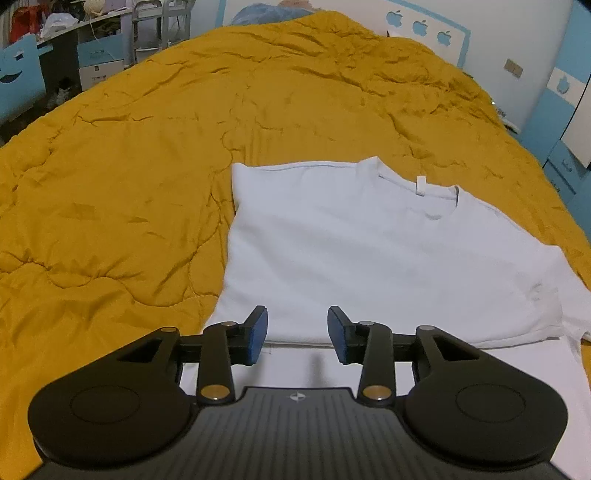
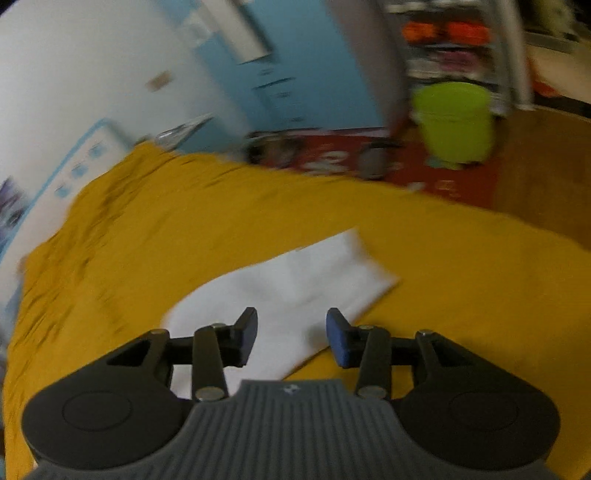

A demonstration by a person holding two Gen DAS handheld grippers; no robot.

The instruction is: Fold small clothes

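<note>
A white T-shirt lies on the mustard-yellow quilt, collar away from me, its left sleeve folded in and the lower part doubled up. My left gripper is open and empty, hovering over the shirt's folded lower edge. In the blurred right wrist view the shirt's sleeve and side lie on the quilt. My right gripper is open and empty, just above the shirt's edge.
The quilt covers a wide bed. White and blue wall panels and a blue cabinet stand beyond it. A lime-green bucket sits on a red mat on the floor past the bed's edge.
</note>
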